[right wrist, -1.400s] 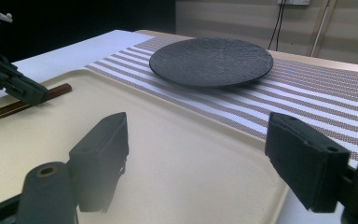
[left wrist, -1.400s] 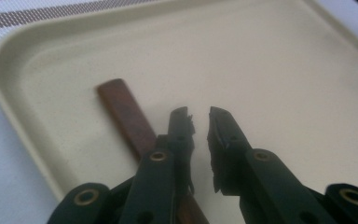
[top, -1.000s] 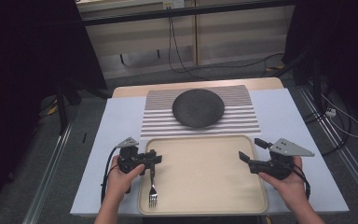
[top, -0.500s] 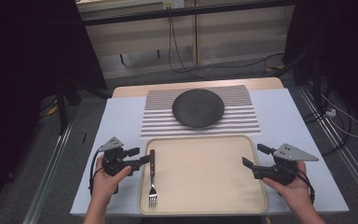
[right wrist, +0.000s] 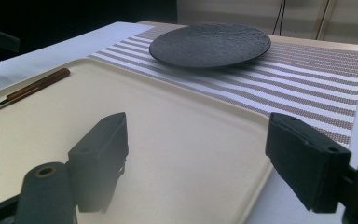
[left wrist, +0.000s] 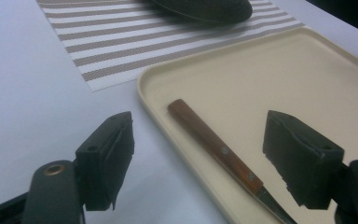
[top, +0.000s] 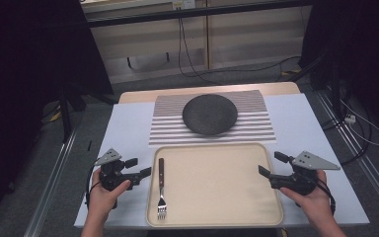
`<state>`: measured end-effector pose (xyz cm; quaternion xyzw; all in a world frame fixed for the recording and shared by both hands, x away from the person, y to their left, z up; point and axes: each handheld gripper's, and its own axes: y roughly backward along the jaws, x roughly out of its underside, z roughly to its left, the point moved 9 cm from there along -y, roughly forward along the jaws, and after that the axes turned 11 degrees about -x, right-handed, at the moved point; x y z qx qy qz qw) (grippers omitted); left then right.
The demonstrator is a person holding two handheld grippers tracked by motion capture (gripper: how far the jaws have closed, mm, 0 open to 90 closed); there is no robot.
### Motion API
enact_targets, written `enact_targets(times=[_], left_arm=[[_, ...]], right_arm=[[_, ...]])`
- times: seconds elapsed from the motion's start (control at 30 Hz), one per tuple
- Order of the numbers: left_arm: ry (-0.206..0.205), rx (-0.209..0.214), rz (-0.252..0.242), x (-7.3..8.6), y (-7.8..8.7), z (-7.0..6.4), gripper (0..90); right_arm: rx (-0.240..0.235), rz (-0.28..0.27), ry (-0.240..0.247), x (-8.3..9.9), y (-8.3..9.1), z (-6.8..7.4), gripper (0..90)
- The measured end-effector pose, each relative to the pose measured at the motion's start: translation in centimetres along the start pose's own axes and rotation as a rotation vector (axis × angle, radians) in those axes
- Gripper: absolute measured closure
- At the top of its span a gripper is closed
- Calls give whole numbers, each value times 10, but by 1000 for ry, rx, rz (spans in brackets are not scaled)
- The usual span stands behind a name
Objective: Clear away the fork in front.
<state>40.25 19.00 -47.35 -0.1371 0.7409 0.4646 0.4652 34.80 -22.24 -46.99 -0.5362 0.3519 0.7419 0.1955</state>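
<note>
High view: fork (top: 161, 186) along tray's (top: 256, 217) left edge

Dim room with dark surroundings, evenly lit table (top: 128, 128), soft shadows, near tools blurred in close views

Fork (left wrist: 223, 154) tines cut off by left gripper view's btm edge.

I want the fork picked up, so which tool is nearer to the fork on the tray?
Left. The left tool sits just outside the tray's left rim, beside the fork handle. The right tool is at the tray's opposite, right edge.
</note>
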Motion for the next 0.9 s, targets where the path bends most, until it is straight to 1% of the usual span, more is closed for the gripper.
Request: enact_targets(times=[0.07,0.13,0.2,0.27,0.33,0.47,0.57,0.6,0.7,0.77,0.9], left_arm=[[5,-8,1,3,3,3,239],[-4,-11,9,6,6,5,232],[-4,-18,13,9,8,6,220],[-1,-20,13,11,10,8,215],[5,-23,11,13,12,10,199],[14,-29,-2,12,15,12,185],[15,-29,-1,13,16,12,177],[8,-28,5,14,15,12,175],[1,-31,11,15,13,11,160],[-4,-31,15,14,12,11,154],[0,-34,8,14,12,12,143]], right_arm=[[0,3,-1,0,0,1,213],[0,14,9,0,-2,2,212],[-6,23,13,0,-4,4,211],[-11,33,22,0,-6,6,210],[-9,36,20,-1,-7,7,210],[-7,49,18,1,-3,7,210],[-2,59,24,4,3,6,210],[-2,61,26,5,5,5,210],[3,40,10,8,9,1,210],[7,48,23,13,10,-1,210],[4,34,16,11,11,-2,206]])
